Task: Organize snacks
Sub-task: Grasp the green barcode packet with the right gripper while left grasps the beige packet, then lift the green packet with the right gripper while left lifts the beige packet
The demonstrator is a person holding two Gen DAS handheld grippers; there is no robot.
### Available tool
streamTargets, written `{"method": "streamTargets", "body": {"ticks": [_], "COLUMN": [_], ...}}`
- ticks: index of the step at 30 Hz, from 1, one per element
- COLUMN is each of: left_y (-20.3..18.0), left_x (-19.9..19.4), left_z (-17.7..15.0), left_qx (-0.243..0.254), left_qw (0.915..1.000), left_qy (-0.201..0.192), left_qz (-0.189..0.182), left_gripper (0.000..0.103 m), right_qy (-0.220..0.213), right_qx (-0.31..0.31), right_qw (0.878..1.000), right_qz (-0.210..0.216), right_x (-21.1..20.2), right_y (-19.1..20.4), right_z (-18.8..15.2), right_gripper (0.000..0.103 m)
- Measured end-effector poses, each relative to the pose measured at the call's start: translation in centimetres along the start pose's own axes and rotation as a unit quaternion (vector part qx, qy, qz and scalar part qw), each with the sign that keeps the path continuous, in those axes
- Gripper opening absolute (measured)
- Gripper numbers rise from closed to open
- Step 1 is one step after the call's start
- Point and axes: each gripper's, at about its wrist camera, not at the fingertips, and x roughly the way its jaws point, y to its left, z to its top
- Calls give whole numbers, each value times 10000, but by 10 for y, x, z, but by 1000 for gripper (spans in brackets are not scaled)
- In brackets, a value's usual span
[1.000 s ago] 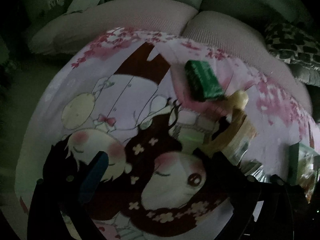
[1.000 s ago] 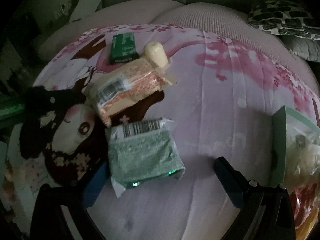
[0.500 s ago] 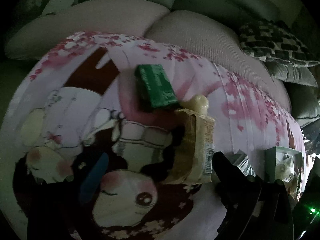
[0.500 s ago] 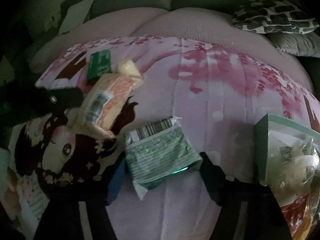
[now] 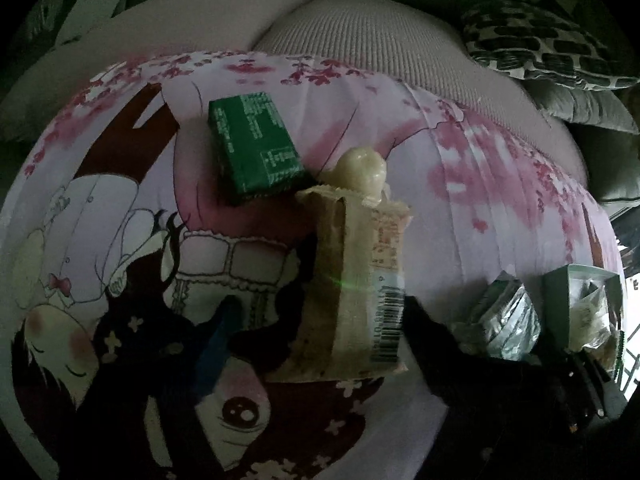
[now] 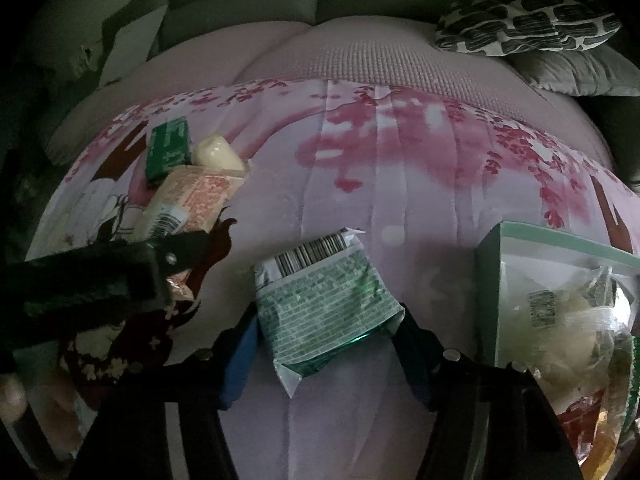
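The right gripper (image 6: 326,344) points steeply down at the printed cloth (image 6: 420,216), and its jaws are closing on a green snack packet (image 6: 324,300); both fingers already touch the sides of the packet, which lies flat on the cloth with its barcode end away from the gripper; just to the right of it stands a pale green box (image 6: 486,300) filled with other wrapped snacks. The left gripper (image 5: 316,330) also tilts down toward the cloth, and its jaws are closing around a long beige snack packet (image 5: 356,280); the right finger touches the barcode edge, while the blue pad (image 5: 212,348) of the left finger is still a little apart from it, so the packet is between the jaws but not yet pressed. Beyond this packet, touching its far end, lies a small cream-coloured item (image 5: 362,170); beside that is a dark green box (image 5: 254,146); behind the cloth there are sofa cushions (image 5: 360,36).
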Motion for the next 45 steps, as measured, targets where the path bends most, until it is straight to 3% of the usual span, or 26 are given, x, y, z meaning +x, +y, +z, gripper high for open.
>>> {"method": "streamTargets", "body": {"ticks": [7, 13, 21, 24, 35, 39, 45], "left_y": [-4, -13, -16, -16, -5, 2, -5], "left_x": [-6, -15, -32, -41, -36, -20, -11], "left_z": [0, -3, -4, -5, -6, -3, -4], "left_qx": [49, 275, 245, 204, -34, -314, -190], "left_qw": [9996, 9992, 9986, 9981, 9988, 9977, 9976], "left_qy": [-126, -268, -470, -572, -474, -394, -461], "left_qz": [-241, -121, -55, -109, -98, -462, -479], "left_gripper": [42, 36, 35, 27, 28, 47, 51], "right_qy": [-6, -33, -140, -185, -137, -58, 55], "right_qx": [19, 94, 131, 137, 203, 232, 265], "right_qw": [10000, 9999, 9997, 9995, 9993, 9993, 9992], "right_qz": [-29, 22, 162, 215, 268, 300, 292], "right_x": [-4, -10, -26, -33, -37, -31, -22], "right_y": [-2, -7, -7, -7, -12, -14, -16], "right_z": [-1, 0, 1, 1, -6, -6, -7], "right_gripper": [65, 64, 63, 63, 63, 63, 63]}}
